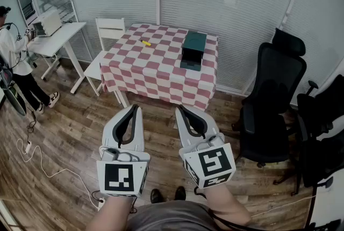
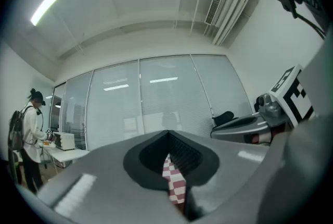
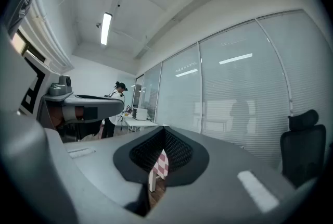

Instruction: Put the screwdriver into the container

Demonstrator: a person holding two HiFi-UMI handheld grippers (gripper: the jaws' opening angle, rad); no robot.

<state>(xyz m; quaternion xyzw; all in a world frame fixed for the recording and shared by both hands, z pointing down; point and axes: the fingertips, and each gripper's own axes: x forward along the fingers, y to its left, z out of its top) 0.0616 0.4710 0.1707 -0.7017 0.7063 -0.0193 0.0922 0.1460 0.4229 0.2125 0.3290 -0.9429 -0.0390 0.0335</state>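
Note:
A yellow-handled screwdriver (image 1: 145, 42) lies near the far left of a table under a red-and-white checked cloth (image 1: 156, 71). A dark green container (image 1: 193, 50) stands on the table's right side. Both grippers are held side by side low in the head view, well short of the table and over the wooden floor. My left gripper (image 1: 133, 109) has its jaws together with nothing in them. My right gripper (image 1: 181, 110) is likewise shut and empty. In the left gripper view (image 2: 167, 137) and the right gripper view (image 3: 164, 130), a sliver of the checked cloth shows behind the joined tips.
Black office chairs (image 1: 275, 98) stand to the right of the table, a white chair (image 1: 109, 29) at its left. A white desk (image 1: 55, 37) and a person (image 1: 15, 60) are at the far left. Cables (image 1: 37, 157) trail on the floor. Glass walls with blinds close the back.

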